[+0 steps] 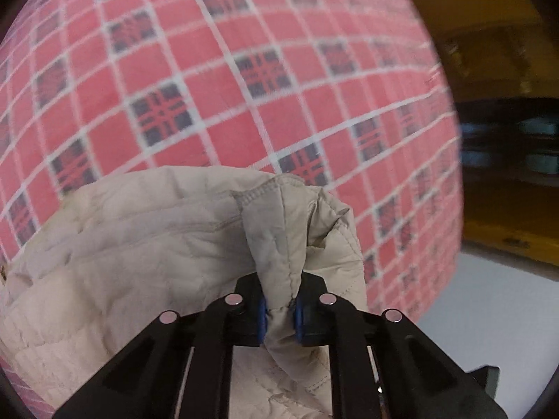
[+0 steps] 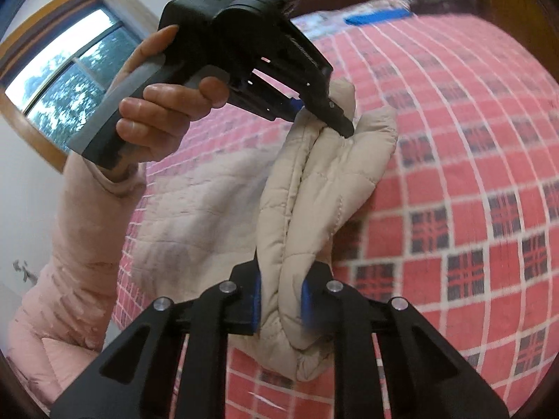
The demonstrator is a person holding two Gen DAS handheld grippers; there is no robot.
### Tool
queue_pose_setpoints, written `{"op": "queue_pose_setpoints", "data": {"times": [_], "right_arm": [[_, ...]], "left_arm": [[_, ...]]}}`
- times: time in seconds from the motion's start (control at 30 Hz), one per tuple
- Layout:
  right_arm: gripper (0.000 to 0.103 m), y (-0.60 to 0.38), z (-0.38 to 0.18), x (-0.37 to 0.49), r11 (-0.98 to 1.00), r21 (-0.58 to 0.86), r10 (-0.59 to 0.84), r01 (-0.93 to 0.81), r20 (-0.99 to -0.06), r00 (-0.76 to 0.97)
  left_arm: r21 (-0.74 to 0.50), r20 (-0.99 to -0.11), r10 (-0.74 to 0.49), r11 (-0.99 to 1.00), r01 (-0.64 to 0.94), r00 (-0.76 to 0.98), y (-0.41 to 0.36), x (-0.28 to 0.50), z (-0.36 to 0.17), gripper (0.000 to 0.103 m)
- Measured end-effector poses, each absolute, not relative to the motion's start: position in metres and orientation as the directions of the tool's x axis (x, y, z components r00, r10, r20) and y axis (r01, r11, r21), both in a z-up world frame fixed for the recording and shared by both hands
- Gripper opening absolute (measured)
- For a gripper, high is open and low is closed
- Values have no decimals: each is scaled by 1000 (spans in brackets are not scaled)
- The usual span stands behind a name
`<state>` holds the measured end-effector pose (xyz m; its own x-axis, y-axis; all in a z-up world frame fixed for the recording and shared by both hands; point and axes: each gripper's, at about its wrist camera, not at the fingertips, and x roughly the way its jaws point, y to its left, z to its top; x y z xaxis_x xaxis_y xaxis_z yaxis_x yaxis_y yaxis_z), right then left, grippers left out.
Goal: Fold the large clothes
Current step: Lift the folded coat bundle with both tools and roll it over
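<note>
A beige quilted jacket point(image 1: 146, 244) hangs lifted above a bed with a red, white and navy checked cover point(image 1: 244, 70). My left gripper point(image 1: 281, 310) is shut on a bunched fold of the jacket's edge between its blue pads. In the right wrist view my right gripper point(image 2: 281, 300) is shut on another thick fold of the jacket point(image 2: 314, 192). A stretch of jacket runs taut from it up to the left gripper point(image 2: 325, 118), which a hand point(image 2: 157, 118) holds above and behind. The rest of the jacket droops toward the cover at the left.
The checked bed cover point(image 2: 471, 174) fills most of both views. A pink padded sleeve point(image 2: 70, 262) reaches in from the lower left. A window point(image 2: 70, 80) with a wooden frame is at the far left. Dark wooden furniture point(image 1: 506, 70) and pale floor point(image 1: 489, 296) lie beyond the bed's edge.
</note>
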<state>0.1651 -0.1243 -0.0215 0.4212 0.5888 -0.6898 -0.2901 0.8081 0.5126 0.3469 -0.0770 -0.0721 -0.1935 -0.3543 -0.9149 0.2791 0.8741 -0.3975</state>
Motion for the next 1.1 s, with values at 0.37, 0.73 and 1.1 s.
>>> {"op": "queue_pose_setpoints", "data": {"times": [0.37,0.73,1.1], "right_arm": [[16,-22,38,173,746,411,631,-525,-689,357],[16,96,22,190,659,390,628,-643,-756,185],[16,158,-30,187,655,369,552,-660,-829,85]], "left_arm": [[-475,-869,-494,851,223,36,97,340,25,11],[-503,-850,-508,862,71,139,248,309,-17,11],[-552,-817,-554,832,64,158,304,299,-88,11]]}}
